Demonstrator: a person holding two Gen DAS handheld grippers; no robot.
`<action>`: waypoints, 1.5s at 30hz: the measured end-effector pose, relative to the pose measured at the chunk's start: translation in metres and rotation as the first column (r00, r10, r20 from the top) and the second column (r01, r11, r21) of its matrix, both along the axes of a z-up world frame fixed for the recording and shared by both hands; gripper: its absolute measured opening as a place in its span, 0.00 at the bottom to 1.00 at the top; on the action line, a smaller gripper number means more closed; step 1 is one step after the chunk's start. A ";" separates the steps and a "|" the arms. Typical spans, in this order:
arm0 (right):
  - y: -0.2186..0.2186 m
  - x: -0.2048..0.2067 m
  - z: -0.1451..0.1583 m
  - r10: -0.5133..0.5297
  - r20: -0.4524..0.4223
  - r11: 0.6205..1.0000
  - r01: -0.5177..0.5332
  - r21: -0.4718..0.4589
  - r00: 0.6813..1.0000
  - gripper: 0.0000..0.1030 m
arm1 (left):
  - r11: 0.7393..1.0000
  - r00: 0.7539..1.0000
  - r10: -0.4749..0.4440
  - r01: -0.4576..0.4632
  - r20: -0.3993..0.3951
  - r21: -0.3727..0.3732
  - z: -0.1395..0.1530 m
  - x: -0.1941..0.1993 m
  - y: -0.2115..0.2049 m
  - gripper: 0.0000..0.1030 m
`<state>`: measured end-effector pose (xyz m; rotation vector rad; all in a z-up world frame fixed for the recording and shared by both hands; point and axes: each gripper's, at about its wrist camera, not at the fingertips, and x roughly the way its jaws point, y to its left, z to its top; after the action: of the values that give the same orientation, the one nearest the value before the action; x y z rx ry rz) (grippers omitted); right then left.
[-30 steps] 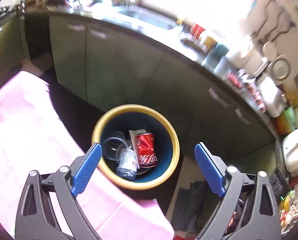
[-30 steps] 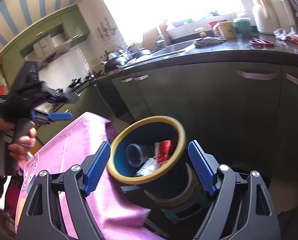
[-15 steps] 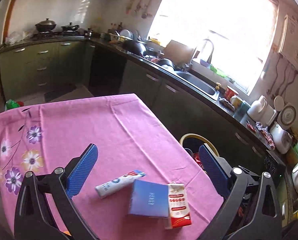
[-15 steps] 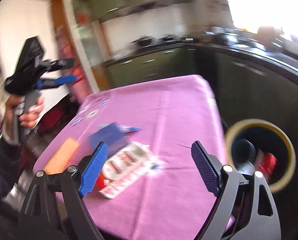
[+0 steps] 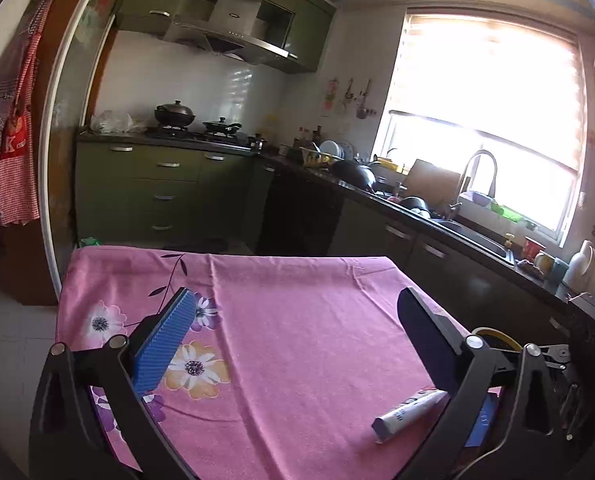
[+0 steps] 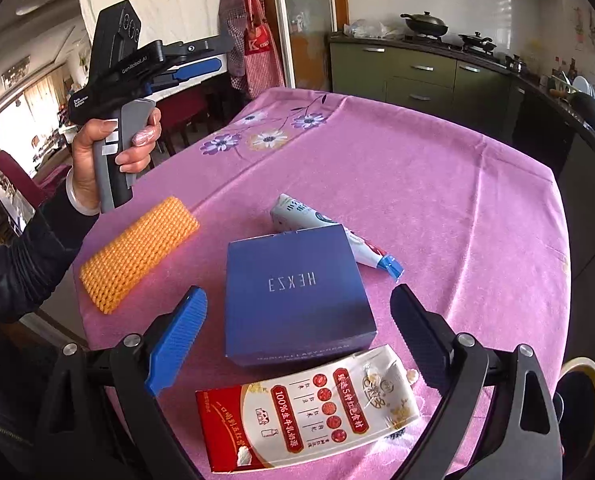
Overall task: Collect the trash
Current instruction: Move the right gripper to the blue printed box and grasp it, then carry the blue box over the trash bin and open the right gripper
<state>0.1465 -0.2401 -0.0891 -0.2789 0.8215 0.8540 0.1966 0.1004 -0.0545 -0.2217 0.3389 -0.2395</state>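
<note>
On the pink flowered tablecloth (image 6: pixel 437 184) lie a blue box (image 6: pixel 293 292), a white tube (image 6: pixel 317 232) behind it, a red-and-white carton (image 6: pixel 309 412) in front of it and an orange foam net (image 6: pixel 137 252) at the left. My right gripper (image 6: pixel 301 344) is open and empty, hovering over the blue box and carton. My left gripper (image 5: pixel 297 340) is open and empty above the cloth; the tube (image 5: pixel 409 416) lies at its lower right. The left gripper (image 6: pixel 185 64) also shows held high at the table's left side. The yellow-rimmed bin (image 6: pixel 585 392) sits off the right table edge.
Green kitchen cabinets (image 5: pixel 157 192) and a dark counter with sink (image 5: pixel 469 236) run behind and right of the table. Aprons (image 5: pixel 9 152) hang at the left doorway. The bin rim (image 5: pixel 493 338) shows past the table's right edge.
Both grippers swung away from the bin back over the table. The right one now hovers above the blue box and carton; the left one faces the far table end.
</note>
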 end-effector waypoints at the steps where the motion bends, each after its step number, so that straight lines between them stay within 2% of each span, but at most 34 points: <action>1: 0.003 0.003 -0.002 0.006 0.001 1.000 -0.006 -0.017 1.000 0.89 | 1.000 1.000 0.006 -0.006 -0.004 -0.008 -0.003 0.001 0.001 0.93; 8: 0.022 0.016 -0.017 0.059 -0.033 0.994 -0.062 -0.087 0.998 0.89 | 0.998 1.000 0.030 -0.029 0.008 -0.059 -0.007 -0.003 0.010 0.93; 16: 0.044 0.022 -0.033 0.088 -0.050 0.983 -0.095 -0.156 0.995 0.85 | 1.000 1.000 0.017 -0.017 -0.025 -0.019 -0.013 0.001 0.000 0.93; 20: 0.050 0.026 -0.041 0.087 -0.063 0.979 -0.097 -0.179 0.994 0.76 | 1.000 0.999 0.020 -0.020 -0.027 -0.005 -0.015 0.002 -0.002 0.93; 26: 0.047 0.027 -0.043 0.084 -0.071 0.989 -0.092 -0.112 0.994 0.74 | 1.000 0.999 0.025 -0.026 -0.039 -0.009 -0.018 0.002 0.000 0.93; 32: 0.046 0.014 -0.028 0.108 -0.080 0.993 -0.111 -0.039 0.991 0.74 | 1.000 0.998 0.025 -0.024 -0.053 0.007 -0.020 0.004 -0.004 0.93; 40: 0.034 -0.008 0.014 0.161 -0.123 0.974 -0.138 0.181 0.979 0.74 | 1.000 0.997 0.027 -0.026 -0.067 0.013 -0.024 0.006 -0.005 0.93; 42: 0.020 -0.013 0.031 0.147 -0.107 0.962 -0.117 0.246 0.983 0.74 | 1.000 0.997 0.028 -0.027 -0.071 0.012 -0.024 0.006 -0.005 0.93; 45: -0.018 -0.014 0.056 0.019 -0.070 0.960 0.001 0.279 0.997 0.74 | 1.000 0.997 0.028 -0.027 -0.076 0.012 -0.025 0.007 -0.005 0.93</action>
<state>0.1323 -0.2586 -0.0332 -0.0031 0.7556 0.9805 0.2033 0.0957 -0.0796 -0.2254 0.4128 -0.2020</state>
